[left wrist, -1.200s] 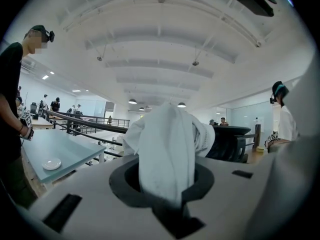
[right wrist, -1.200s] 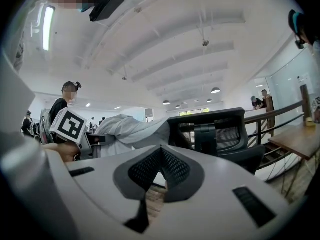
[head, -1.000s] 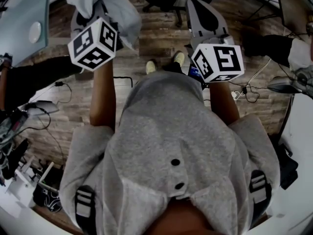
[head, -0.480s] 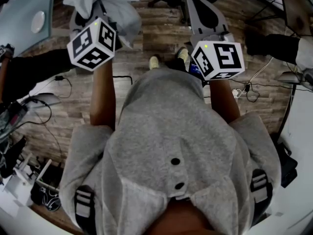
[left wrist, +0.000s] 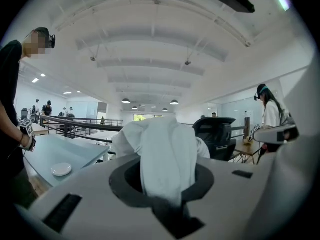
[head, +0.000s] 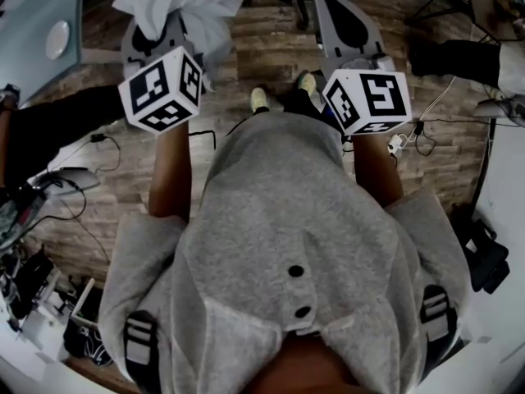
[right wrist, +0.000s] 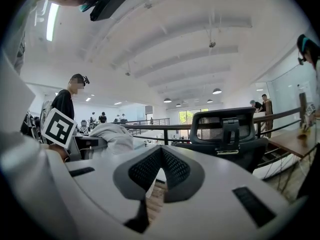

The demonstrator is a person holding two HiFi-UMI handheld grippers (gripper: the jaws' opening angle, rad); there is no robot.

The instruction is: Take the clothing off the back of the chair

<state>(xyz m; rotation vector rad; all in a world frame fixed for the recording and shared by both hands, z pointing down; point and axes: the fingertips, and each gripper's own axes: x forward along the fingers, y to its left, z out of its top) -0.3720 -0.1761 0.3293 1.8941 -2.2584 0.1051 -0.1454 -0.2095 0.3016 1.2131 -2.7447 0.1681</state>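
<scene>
The white clothing [head: 197, 2] hangs bunched from my left gripper [head: 168, 23], which is shut on it, clear of the chair. In the left gripper view the cloth [left wrist: 165, 154] fills the gap between the jaws of that gripper [left wrist: 167, 184] and spills over them. The black office chair [right wrist: 227, 129] stands ahead of my right gripper [right wrist: 159, 156], its backrest bare; it also shows behind the cloth as the chair [left wrist: 216, 134]. My right gripper [head: 340, 11] is held level beside the left one, tips together, with nothing in it.
A glass table [head: 33, 31] with a small white plate [head: 57, 39] stands at the left. Cables [head: 414, 142] lie on the wooden floor. One person [left wrist: 10, 109] stands at the left, another person [left wrist: 270, 114] at the right by a wooden table [right wrist: 295, 139].
Both grippers have drawn back a little toward my body, the left one carrying the white clothing with it. The feet below have shifted.
</scene>
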